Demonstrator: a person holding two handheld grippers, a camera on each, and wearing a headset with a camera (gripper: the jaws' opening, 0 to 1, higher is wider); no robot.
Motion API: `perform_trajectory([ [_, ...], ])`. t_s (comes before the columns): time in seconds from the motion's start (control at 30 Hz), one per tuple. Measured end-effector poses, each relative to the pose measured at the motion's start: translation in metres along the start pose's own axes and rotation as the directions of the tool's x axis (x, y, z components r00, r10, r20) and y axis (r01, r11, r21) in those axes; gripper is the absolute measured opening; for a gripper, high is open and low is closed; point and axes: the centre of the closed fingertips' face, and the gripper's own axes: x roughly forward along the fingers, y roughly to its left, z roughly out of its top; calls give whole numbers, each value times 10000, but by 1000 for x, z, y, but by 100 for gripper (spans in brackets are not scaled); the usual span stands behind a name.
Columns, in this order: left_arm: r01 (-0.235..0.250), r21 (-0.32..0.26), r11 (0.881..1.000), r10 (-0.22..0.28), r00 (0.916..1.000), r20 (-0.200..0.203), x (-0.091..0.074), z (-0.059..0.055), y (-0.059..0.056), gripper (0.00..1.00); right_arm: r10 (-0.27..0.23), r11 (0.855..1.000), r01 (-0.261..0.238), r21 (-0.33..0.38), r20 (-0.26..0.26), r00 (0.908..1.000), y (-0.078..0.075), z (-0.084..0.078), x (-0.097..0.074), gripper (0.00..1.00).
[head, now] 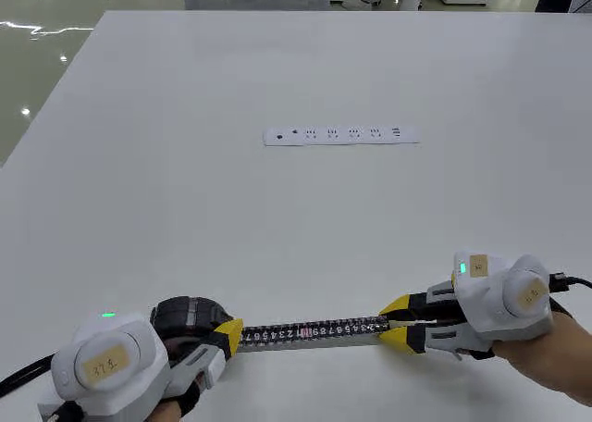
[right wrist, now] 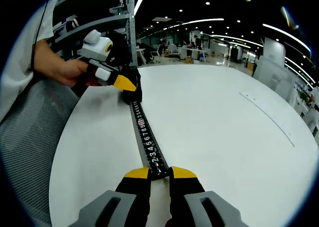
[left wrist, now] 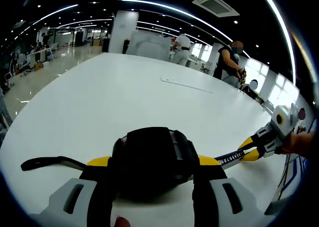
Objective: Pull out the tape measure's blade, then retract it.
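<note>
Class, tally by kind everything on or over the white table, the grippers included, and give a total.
Tape measure: 1
Power strip: 1
Grippers: 2, the left gripper and the right gripper
Total: 4

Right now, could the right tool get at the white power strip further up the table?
Probably not yet. The bare table leaves the way to the power strip free, but the right tool is shut on the end of the blade, so it would have to let go first.
</note>
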Motion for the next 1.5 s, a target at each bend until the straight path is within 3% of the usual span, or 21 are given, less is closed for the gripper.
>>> perform_trajectory([
  [1.5, 195, -415, 9989, -197, 9998, -34, -2, 0, 1, 60, 1040, 9946, -1034, -104, 1064, 9889, 38, 70, 85, 11],
])
